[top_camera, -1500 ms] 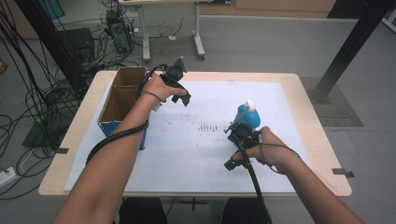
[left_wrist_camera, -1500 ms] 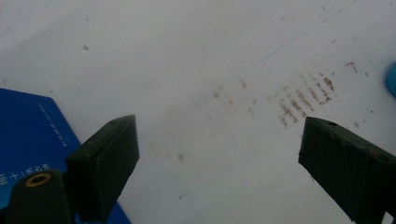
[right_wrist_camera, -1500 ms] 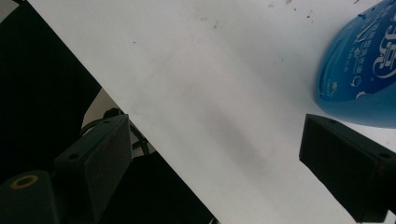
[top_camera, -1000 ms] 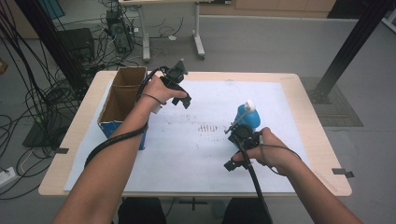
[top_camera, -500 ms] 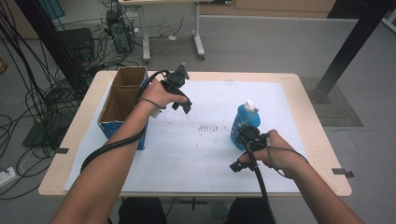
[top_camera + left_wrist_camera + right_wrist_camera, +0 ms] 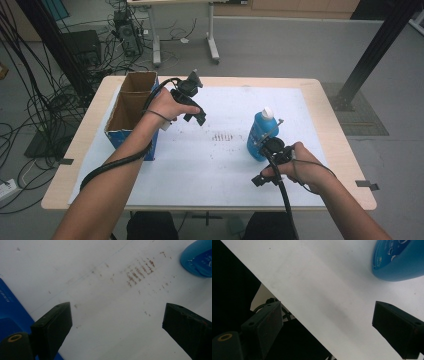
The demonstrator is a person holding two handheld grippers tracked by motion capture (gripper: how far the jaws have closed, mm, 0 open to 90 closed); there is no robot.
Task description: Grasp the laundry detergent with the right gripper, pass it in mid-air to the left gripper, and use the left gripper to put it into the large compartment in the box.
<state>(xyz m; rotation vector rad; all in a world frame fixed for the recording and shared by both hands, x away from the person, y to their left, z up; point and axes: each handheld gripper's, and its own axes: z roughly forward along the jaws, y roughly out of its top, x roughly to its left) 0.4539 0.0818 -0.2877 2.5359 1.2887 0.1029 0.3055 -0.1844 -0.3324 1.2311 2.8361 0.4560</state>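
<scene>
Toward the table's [image 6: 330,150] right edge stood the blue bottle [image 6: 261,134], free; both the right gripper [image 6: 267,162] and left gripper [image 6: 192,102] gaped empty. A good grasp likely meant squaring the right jaws around its body first.

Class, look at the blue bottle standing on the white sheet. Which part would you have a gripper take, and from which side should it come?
Probably the blue bottle's body, below the white cap. It stands upright, so the jaws can close across its sides. Come in level from the person's side with the right gripper, which is open and right beside it. The cap looks narrow and rounded, a poorer hold.
</scene>
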